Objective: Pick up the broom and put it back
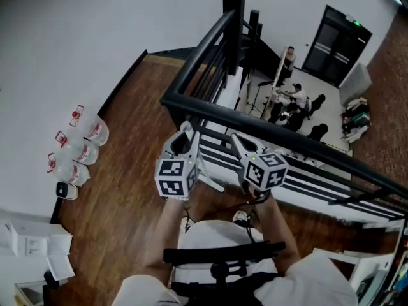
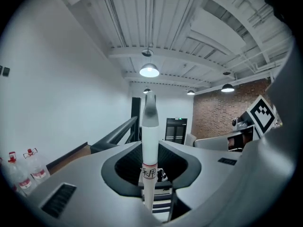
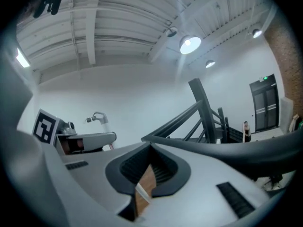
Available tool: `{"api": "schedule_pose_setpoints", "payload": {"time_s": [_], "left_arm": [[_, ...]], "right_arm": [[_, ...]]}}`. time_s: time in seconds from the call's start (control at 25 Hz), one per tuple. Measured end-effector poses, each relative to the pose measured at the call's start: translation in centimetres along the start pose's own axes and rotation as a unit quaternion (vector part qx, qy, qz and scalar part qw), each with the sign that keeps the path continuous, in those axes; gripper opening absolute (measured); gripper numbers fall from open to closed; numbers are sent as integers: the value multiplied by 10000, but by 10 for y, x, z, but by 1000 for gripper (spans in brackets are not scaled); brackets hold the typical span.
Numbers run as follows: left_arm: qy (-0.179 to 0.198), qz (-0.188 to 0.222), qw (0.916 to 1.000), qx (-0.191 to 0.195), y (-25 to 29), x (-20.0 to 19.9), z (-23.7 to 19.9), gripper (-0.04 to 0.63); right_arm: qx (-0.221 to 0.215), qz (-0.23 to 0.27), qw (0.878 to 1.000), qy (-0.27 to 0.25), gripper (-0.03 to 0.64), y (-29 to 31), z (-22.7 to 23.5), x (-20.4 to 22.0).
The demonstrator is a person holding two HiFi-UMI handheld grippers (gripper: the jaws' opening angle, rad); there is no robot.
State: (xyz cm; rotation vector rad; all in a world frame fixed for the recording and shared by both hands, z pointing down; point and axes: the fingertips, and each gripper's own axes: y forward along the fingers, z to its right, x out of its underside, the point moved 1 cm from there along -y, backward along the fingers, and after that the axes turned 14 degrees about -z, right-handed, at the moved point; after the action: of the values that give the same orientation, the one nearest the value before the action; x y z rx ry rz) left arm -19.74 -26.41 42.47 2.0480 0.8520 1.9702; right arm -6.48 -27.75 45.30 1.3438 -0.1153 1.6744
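— How are the left tongs (image 1: 186, 132) doing?
— Partly closed and clamped on the broom (image 2: 150, 141). I've got its white handle upright between the jaws, the grey tip poking above them and a labelled band (image 2: 148, 172) low down.
— And the right tongs (image 1: 237, 140)?
— Jaws drawn together, tips meeting, gripping nothing. I only see a sliver of wooden floor (image 3: 144, 186) through them.
— Where does that leave the broom?
— Held up in front of me, beside the black railing (image 1: 210, 43). From the head view, a short stretch of handle slants down below the left tongs. The brush end is out of sight.
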Motion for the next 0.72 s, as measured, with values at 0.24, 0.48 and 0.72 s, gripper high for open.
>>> {"api": "schedule_pose_setpoints", "payload": {"time_s": [0.24, 0.48, 0.72], "left_arm": [[65, -115, 9999, 110, -9, -10, 0, 103], [80, -127, 9998, 129, -11, -5, -5, 103], [98, -218, 9996, 172, -8, 3, -10, 103]], "right_arm": [[0, 34, 10000, 15, 17, -3, -13, 2], [22, -11, 10000, 55, 17, -1, -18, 13], [114, 3, 9999, 114, 17, -3, -17, 18]]}}
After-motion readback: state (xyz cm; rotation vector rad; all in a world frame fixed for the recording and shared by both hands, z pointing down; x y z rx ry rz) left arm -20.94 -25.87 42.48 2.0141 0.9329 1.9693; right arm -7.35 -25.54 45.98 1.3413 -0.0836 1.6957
